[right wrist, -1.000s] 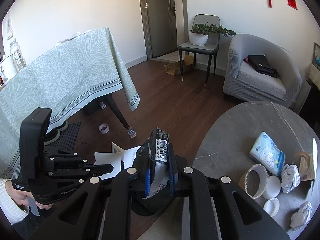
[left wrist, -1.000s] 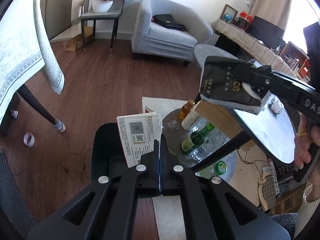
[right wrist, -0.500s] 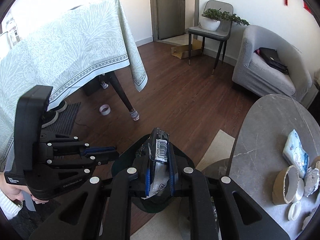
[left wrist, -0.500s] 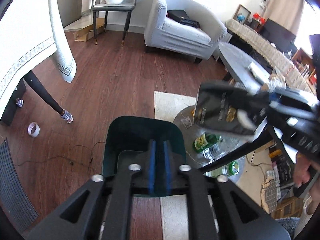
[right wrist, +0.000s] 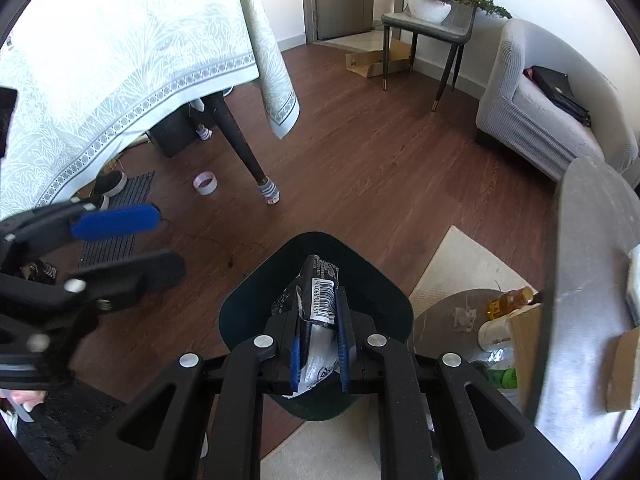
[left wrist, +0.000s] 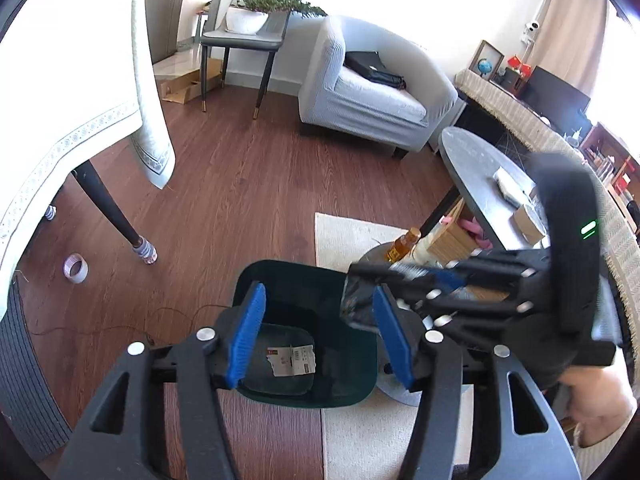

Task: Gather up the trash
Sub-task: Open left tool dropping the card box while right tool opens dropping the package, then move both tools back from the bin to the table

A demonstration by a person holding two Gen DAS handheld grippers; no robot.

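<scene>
A dark green trash bin (left wrist: 360, 380) stands on the wood floor by a rug. My left gripper (left wrist: 320, 332) is open and empty above the bin; a white paper card (left wrist: 290, 359) lies on the bin's bottom. My right gripper (right wrist: 319, 332) is shut on a black snack wrapper (right wrist: 320, 300) and holds it over the bin (right wrist: 248, 304). In the left wrist view the right gripper (left wrist: 362, 290) reaches in from the right with the wrapper (left wrist: 354, 304) at the bin's rim. The left gripper (right wrist: 132, 240) shows at the left of the right wrist view.
A grey round table (left wrist: 480, 168) with more trash stands at the right, with bottles (left wrist: 402, 244) and a box on its lower shelf. A clothed table (right wrist: 120, 60), a tape roll (right wrist: 205, 182), a chair (left wrist: 244, 36) and an armchair (left wrist: 372, 92) surround the floor.
My left gripper opened and the paper card dropped into the bin. My right gripper moved down and left, bringing the wrapper over the bin.
</scene>
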